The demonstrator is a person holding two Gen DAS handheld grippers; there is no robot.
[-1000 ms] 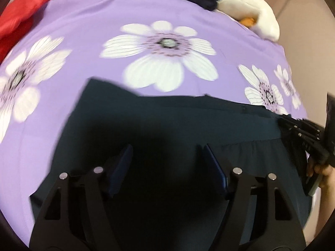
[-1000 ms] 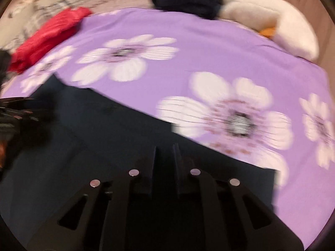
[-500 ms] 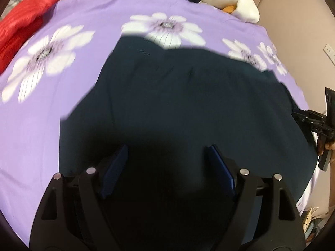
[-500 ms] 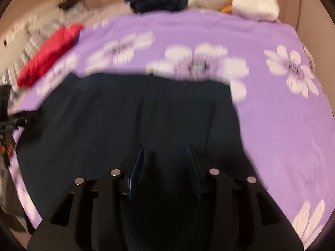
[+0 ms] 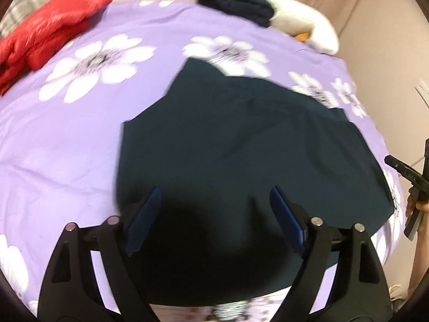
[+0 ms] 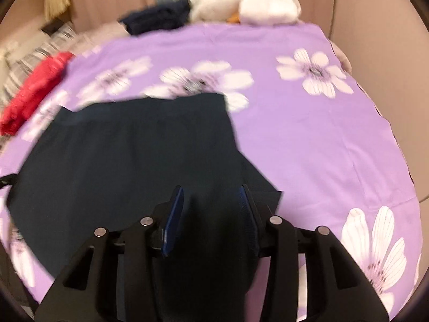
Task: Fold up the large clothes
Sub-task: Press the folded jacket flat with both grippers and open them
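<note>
A dark navy garment (image 5: 241, 139) lies spread flat on a purple bedspread with white flowers (image 5: 67, 134); it also shows in the right wrist view (image 6: 128, 155). My left gripper (image 5: 214, 201) is open and empty above the garment's near edge. My right gripper (image 6: 211, 201) is open and empty above the garment's near right part. The right gripper's body shows at the right edge of the left wrist view (image 5: 410, 179).
A red jacket (image 5: 45, 32) lies at the bed's far left. A folded dark pile (image 5: 236, 5) and a white plush toy (image 5: 303, 29) sit at the far end. The bedspread (image 6: 321, 134) is bare to the garment's right. A wall borders the right side.
Both grippers have pulled back and up from the garment. The right gripper, nearly shut a second ago, has opened. The garment now lies spread out over the bed.
</note>
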